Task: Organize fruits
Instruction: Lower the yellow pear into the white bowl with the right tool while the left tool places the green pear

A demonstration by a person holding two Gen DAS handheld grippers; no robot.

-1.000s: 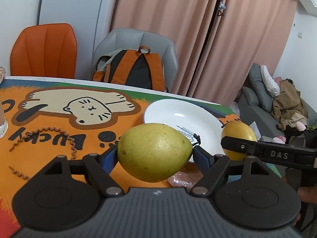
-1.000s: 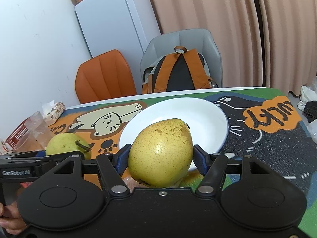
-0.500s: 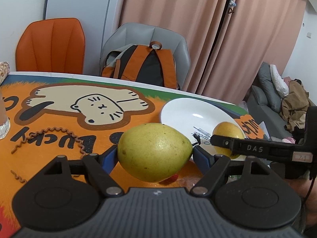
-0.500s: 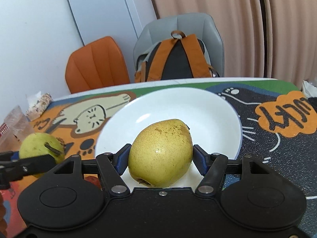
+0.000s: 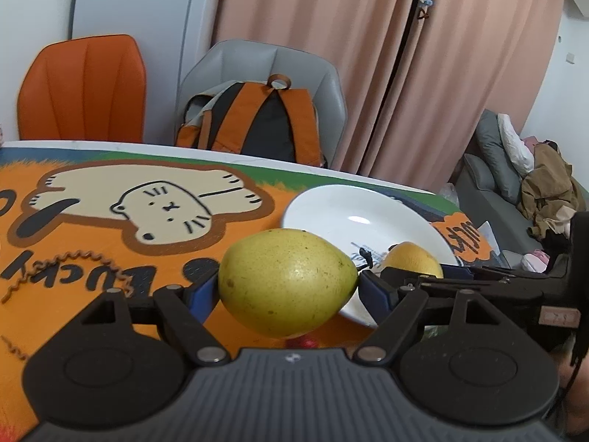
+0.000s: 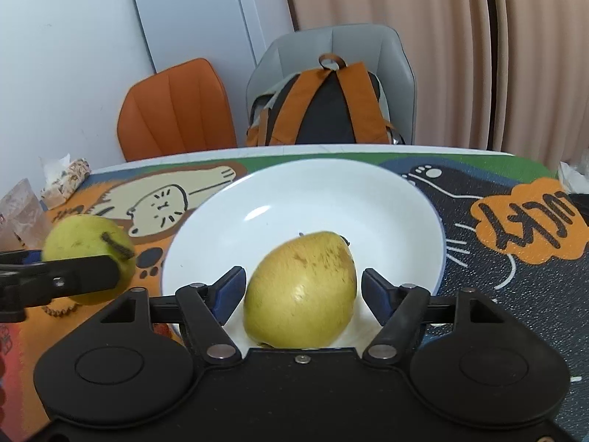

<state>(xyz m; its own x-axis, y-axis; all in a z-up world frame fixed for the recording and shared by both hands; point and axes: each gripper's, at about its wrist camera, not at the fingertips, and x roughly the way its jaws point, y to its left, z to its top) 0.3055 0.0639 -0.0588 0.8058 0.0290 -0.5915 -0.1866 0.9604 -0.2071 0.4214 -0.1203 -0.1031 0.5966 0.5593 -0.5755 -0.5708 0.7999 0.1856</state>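
My left gripper (image 5: 289, 289) is shut on a green-yellow pear (image 5: 283, 276), holding it above the orange mat just left of the white plate (image 5: 349, 213). In the right wrist view, that pear (image 6: 83, 235) hangs at the far left behind a dark finger (image 6: 73, 280). My right gripper (image 6: 303, 287) is low over the white plate (image 6: 331, 191); its jaws are opening. A yellow-brown pear (image 6: 302, 291) rests on the plate between the blue pads, with a gap showing on both sides. In the left wrist view, this pear (image 5: 412, 261) peeks over the right gripper's finger.
A cat-print mat (image 6: 515, 228) covers the table. Behind the far edge stand an orange chair (image 6: 176, 110) and a grey chair with an orange-black backpack (image 6: 324, 110). A clear plastic bag (image 6: 22, 210) and a wrapped snack (image 6: 66, 180) lie at the left. A sofa (image 5: 508, 169) is at the right.
My right gripper came down onto the plate and its pads drew off the pear, which now sits tilted on the plate. My left gripper carried its pear closer to the plate.
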